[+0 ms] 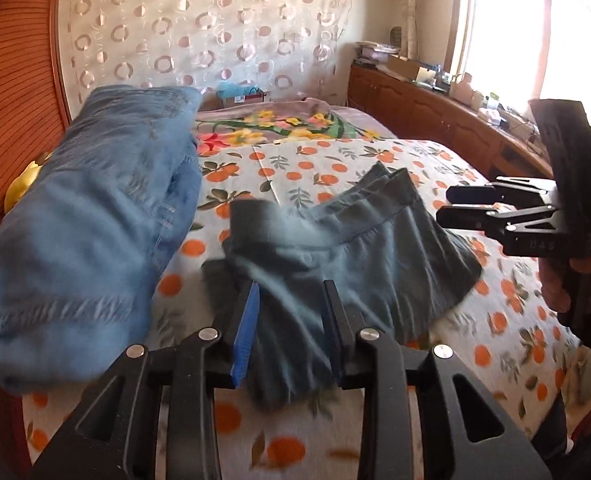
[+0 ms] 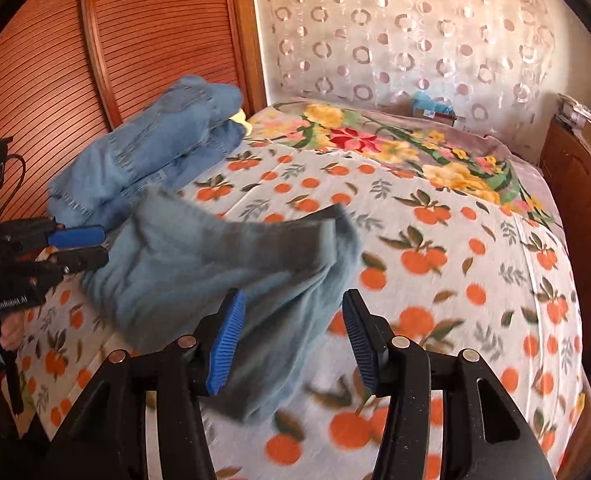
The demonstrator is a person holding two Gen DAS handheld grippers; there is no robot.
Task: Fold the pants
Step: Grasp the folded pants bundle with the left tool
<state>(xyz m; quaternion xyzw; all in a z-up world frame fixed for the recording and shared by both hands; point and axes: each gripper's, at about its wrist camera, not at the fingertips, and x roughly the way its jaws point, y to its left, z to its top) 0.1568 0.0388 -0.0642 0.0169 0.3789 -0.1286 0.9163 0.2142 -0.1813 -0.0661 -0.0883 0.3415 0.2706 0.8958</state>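
**A:** Started far left: spotted a heap of light blue jeans (image 1: 87, 220) on the orange-print sheet (image 1: 495, 320), right up against the slatted wooden panel (image 1: 11, 120). Gripped anything yet?

**B:** Nope. Checked the left gripper (image 1: 290, 286): jaws parted, hung over the near edge of the grey-blue pants (image 1: 355, 240). Looked like no pinch on the cloth, pretty blurry there though.

**A:** And the pants themselves?

**B:** Lay rumpled mid-bed, loosely doubled over, just right of the jeans. Further right, found the right gripper (image 1: 443, 203) spread wide as well, off the cloth, held up by a hand (image 1: 555, 284).
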